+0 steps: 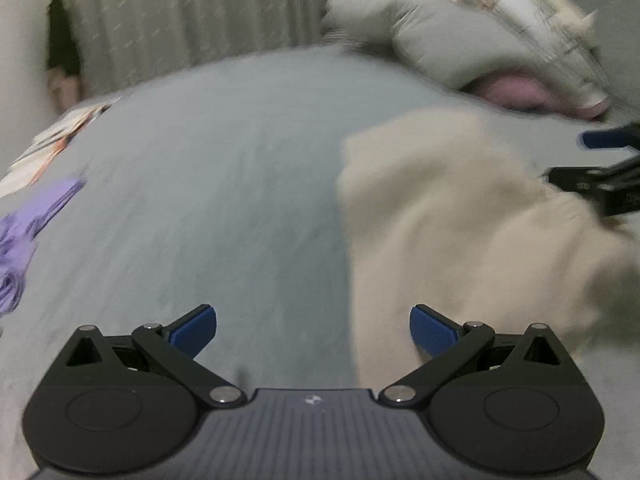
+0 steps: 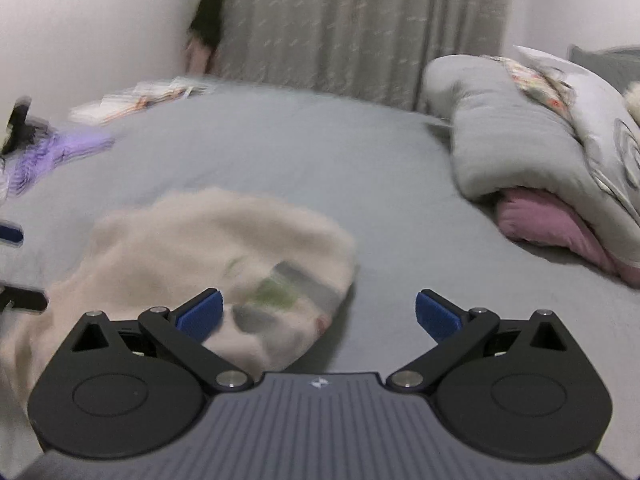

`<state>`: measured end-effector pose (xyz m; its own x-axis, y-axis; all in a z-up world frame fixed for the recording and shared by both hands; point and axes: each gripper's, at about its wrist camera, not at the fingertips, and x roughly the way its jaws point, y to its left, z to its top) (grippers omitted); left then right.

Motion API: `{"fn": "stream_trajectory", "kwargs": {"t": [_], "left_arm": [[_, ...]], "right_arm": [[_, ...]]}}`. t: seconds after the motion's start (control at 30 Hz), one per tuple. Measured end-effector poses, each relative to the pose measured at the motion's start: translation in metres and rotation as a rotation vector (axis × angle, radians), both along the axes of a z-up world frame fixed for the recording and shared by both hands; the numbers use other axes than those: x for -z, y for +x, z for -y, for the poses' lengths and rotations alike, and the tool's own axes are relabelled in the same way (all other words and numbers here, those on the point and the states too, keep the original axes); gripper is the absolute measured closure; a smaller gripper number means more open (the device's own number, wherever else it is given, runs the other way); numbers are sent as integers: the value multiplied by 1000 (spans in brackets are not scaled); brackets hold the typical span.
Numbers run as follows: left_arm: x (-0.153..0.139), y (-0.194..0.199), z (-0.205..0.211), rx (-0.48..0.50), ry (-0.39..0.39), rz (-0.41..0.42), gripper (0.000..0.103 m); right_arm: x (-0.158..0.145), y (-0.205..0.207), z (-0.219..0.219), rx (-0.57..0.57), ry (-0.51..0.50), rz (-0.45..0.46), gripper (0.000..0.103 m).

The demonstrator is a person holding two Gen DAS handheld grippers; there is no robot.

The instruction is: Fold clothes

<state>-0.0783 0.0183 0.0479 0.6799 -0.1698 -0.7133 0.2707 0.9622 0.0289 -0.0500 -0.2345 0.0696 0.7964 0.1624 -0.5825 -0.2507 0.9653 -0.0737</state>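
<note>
Both views blurred, so detail is coarse. My left hand-held gripper [image 1: 313, 328] is spread wide with nothing between its blue pads; my right hand-held gripper [image 2: 319, 315] is likewise spread and empty. The task's thing, a cream-coloured soft knit garment [image 2: 208, 248], lies bunched in a loose mound on the pale grey-blue bed sheet [image 1: 200, 184], ahead and to the right in the left wrist view, ahead and to the left in the right wrist view, so it sits between my two tools. I can make out a printed patch of grey and green on its near side, but cannot read what it is. I judge the garment light, limp and fuzzy: it should drape rather than hold shape, and grip well on the ribbed pads. I cannot pick out a hem, collar or sleeve in this blur; an outer edge of the mound looks the safest place to pinch, one edge per gripper, then lift and spread flat. Further off: a rumpled grey quilt with a pink lining [image 2: 532, 148], a lilac garment [image 1: 24, 236] near the bed's left edge, and a grey pleated curtain [image 2: 360, 28] behind.
</note>
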Motion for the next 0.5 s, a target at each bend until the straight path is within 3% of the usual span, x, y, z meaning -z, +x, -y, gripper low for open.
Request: {"fn": "stream_trajectory", "kwargs": {"t": [0.1, 0.13, 0.17, 0.2, 0.27, 0.43, 0.5], "left_arm": [[8, 2, 2, 43, -116, -60, 1], [10, 2, 4, 54, -161, -74, 1], [12, 3, 7, 52, -176, -74, 1], [11, 3, 8, 49, -178, -65, 1], [10, 3, 11, 45, -186, -47, 1], [7, 1, 11, 67, -285, -43, 1], [9, 0, 21, 46, -233, -46, 1]], "right_arm": [[21, 10, -11, -32, 42, -127, 4], [23, 10, -13, -34, 54, -140, 21], [24, 9, -13, -48, 74, -142, 51], [21, 9, -12, -71, 119, -143, 61], [12, 5, -11, -79, 147, -125, 100], [-13, -7, 7, -48, 140, -17, 101], [-19, -12, 22, -13, 142, 7, 100]]}}
